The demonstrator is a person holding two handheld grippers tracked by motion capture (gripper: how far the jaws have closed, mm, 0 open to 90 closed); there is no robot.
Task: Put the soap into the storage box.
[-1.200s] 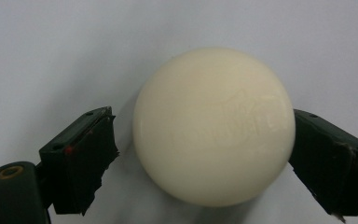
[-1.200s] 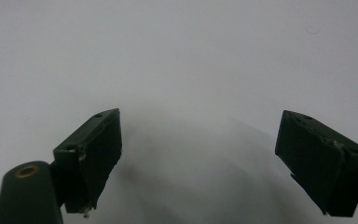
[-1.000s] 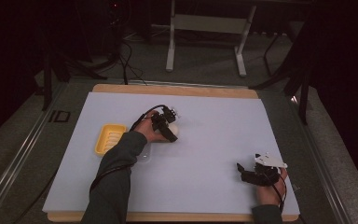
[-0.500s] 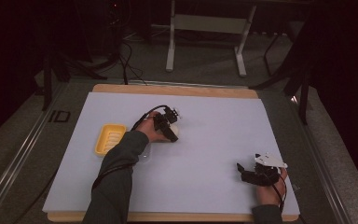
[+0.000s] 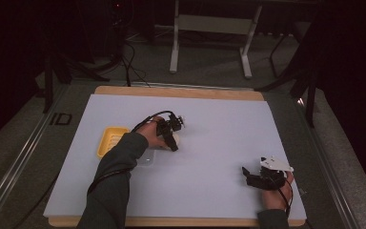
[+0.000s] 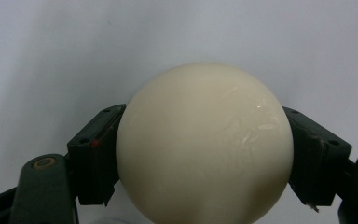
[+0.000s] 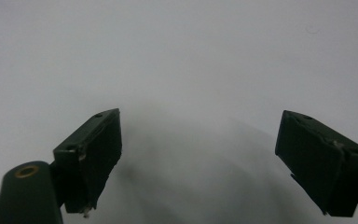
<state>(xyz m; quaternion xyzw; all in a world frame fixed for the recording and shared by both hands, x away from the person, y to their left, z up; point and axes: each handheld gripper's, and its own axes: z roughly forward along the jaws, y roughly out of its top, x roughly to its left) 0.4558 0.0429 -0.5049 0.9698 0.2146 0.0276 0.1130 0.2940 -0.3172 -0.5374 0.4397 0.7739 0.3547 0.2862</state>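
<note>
Reaching toward the white worktop's (image 5: 219,143) middle, the left gripper (image 6: 205,154) has just clamped a smooth glossy cream ball (image 6: 204,144); the right gripper (image 7: 209,158) rests wide apart near the right front corner.

My left claw (image 5: 174,140) sits near the middle of the counter (image 5: 219,124), a little left of centre, with the ball (image 6: 204,144) lodged between its two jaws, one jaw touching each side of it. Just to the left of that claw, partly behind my forearm, lies the tray (image 5: 109,140), and a small lid-like piece (image 5: 148,160) rests on the counter just before it, beside my sleeve. My right claw (image 5: 250,175) is well apart from all this, near the counter's front right corner, with bare counter between its jaws. Behind the counter, on the floor, stands a frame (image 5: 209,28) on two legs.
</note>
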